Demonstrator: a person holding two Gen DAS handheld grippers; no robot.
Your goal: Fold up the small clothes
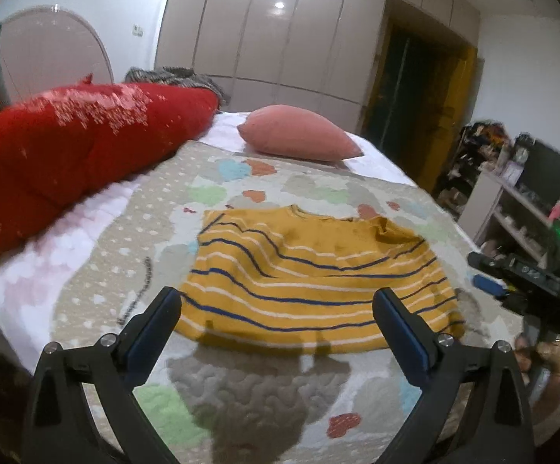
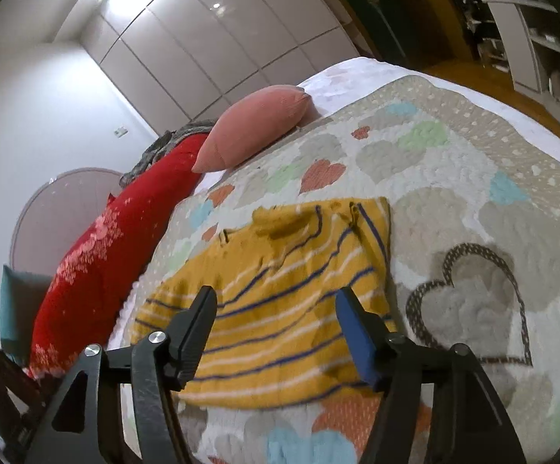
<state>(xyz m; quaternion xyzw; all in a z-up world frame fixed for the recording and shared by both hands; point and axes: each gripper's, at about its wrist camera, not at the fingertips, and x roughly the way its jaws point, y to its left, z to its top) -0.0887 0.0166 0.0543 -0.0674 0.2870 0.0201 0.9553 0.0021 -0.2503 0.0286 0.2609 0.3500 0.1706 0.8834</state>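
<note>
A small mustard-yellow garment (image 1: 310, 274) with blue and white stripes lies spread on the heart-patterned quilt (image 1: 241, 386). It also shows in the right wrist view (image 2: 280, 301), with its sides folded in. My left gripper (image 1: 278, 303) is open and empty, just above the garment's near hem. My right gripper (image 2: 276, 305) is open and empty over the garment's lower half. The right gripper also shows at the right edge of the left wrist view (image 1: 527, 286), beside the garment.
A red cushion (image 1: 67, 154) lies along the bed's left side and a pink pillow (image 1: 299, 135) at its head. Wardrobe doors (image 1: 280, 38) stand behind. Cluttered shelves (image 1: 519, 201) and wooden floor (image 2: 531, 116) are to the right of the bed.
</note>
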